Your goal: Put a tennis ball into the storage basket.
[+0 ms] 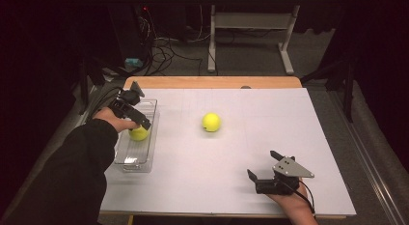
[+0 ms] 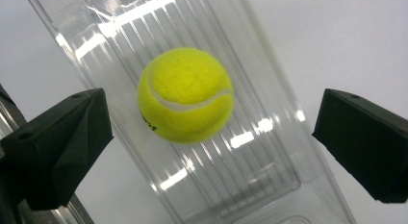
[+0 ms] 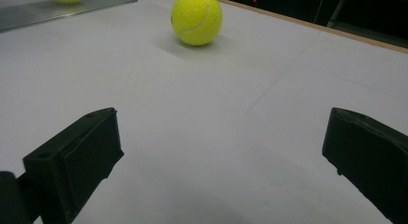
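Placement step: the left gripper (image 2: 211,137), jaws wide and empty, hangs over a yellow felt tennis ball (image 2: 185,94) in the clear ribbed plastic tray (image 2: 269,171). The right gripper (image 3: 221,152), also wide and empty, likely fetches the second yellow tennis ball (image 3: 197,18) next.

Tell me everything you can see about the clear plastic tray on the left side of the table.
The clear plastic tray is a long, narrow, transparent bin with a ribbed floor and rounded corners, glossy with light glare. It sits flat on the white table near its left edge, its long side running away from the person. One yellow tennis ball rests on the tray's floor, roughly midway along. The left tool hangs above it, jaws wide open on either side of the ball, not touching it.
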Action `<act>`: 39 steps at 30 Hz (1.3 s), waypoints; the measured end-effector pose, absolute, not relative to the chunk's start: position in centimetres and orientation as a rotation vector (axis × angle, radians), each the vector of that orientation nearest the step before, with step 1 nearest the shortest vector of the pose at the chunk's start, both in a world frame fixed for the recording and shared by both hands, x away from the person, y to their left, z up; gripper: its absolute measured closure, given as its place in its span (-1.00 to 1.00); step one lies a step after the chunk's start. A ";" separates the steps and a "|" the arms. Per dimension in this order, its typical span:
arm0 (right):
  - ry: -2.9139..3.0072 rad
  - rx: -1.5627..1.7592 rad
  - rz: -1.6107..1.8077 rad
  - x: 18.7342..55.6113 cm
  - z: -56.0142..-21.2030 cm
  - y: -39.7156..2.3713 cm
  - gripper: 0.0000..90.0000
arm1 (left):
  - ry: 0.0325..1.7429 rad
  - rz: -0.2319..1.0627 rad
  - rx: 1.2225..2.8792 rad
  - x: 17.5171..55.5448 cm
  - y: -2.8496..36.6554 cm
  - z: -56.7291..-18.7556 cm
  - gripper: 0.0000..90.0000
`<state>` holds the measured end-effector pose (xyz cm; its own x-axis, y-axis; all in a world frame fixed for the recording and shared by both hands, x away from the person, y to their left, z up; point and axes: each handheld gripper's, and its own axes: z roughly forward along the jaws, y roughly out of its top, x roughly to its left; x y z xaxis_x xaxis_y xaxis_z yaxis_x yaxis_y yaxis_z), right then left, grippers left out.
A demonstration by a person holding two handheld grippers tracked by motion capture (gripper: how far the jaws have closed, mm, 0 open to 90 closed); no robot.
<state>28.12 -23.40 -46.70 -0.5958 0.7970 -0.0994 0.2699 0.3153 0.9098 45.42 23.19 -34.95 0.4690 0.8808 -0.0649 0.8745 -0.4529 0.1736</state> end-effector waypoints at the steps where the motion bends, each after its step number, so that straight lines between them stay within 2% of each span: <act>1: 2.037 0.940 1.254 28.1 -46.7 -23.4 -1.00 | 1.519 0.049 2.532 45.2 23.1 -34.8 -0.99; 19: 2.021 0.944 1.261 27.9 -46.4 -23.6 -1.00 | 1.313 0.033 2.677 41.2 17.2 -35.7 -0.99; 39: 2.014 0.968 1.292 28.8 -46.2 -22.5 -1.00 | 1.102 -0.004 2.682 37.0 11.4 -37.2 -0.99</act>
